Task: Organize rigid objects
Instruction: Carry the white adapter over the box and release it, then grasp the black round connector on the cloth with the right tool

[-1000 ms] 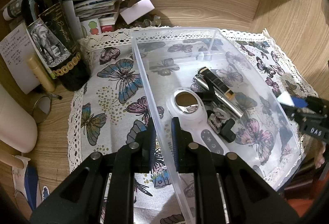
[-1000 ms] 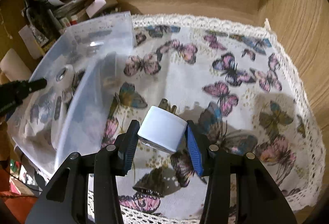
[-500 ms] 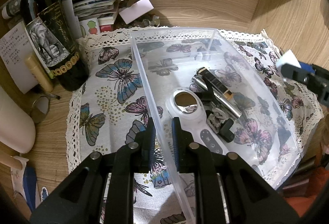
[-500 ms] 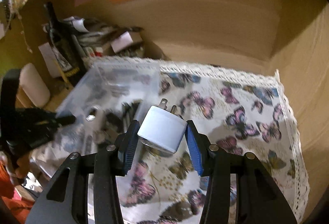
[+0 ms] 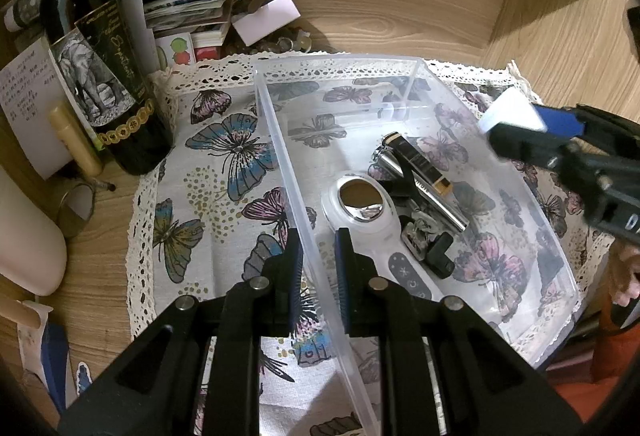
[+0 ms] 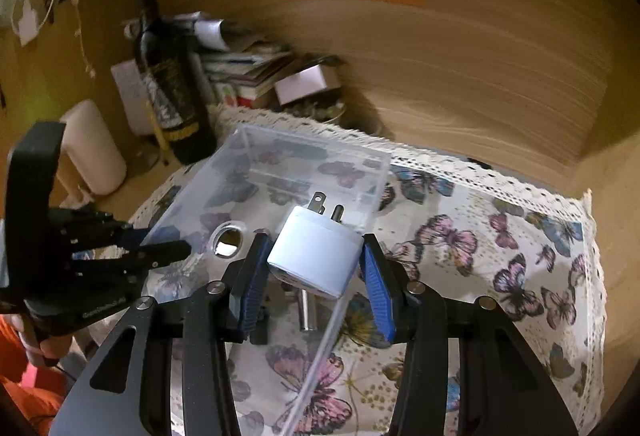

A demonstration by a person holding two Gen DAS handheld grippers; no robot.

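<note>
Right tongs up in the air, blue pads pressed on both flanks of the white rounded-block plug adapter, its two metal prongs pointing forward and away from the wrist. Below and ahead of them sits the clear rectangular plastic bin on the butterfly-print cloth with lace edging, and the adapter hangs above the bin's near wall rather than squarely over its floor. Left tongs are narrow, one pad outside and one inside the bin's long wall, pinching it and steadying the box. Just ahead of those pads inside the bin: a white handled gadget with a round mirrored window, a silver metal tube, a black-and-gold stick and some small dark pieces. The risk here, I'd judge, is a release too soon: the adapter is smooth-sided, held on a slant, and could strike the rim and bounce out onto the cloth. Dropped from this height it may also clatter onto the mirrored window. And if the left grip slackens, the light bin could skid toward the dark glass wine bottle with the elephant label, off to the left tongs' far left.
</note>
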